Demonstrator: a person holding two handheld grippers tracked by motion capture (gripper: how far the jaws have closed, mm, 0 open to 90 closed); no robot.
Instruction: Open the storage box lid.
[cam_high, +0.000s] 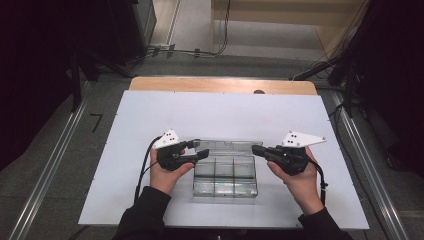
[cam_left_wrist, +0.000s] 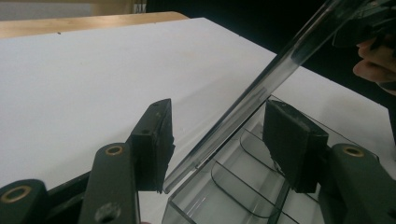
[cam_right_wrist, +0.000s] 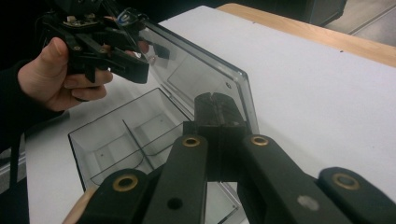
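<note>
- Our left gripper (cam_left_wrist: 217, 140) stands apart, straddling the raised lid (cam_left_wrist: 243, 107) of the clear box (cam_high: 225, 175) mid-table; pads not yet touching (lid edge runs between them).
- Our right gripper (cam_right_wrist: 215, 109) is shut beside the lid's other end.

The high view looks forward and down from above the person's side. The left gripper view rides close behind the left gripper (cam_left_wrist: 215, 135), facing the raised lid (cam_left_wrist: 261, 88). The right gripper view sits close behind the right gripper (cam_right_wrist: 215, 109). All three views share the clear box (cam_high: 225, 175).
</note>
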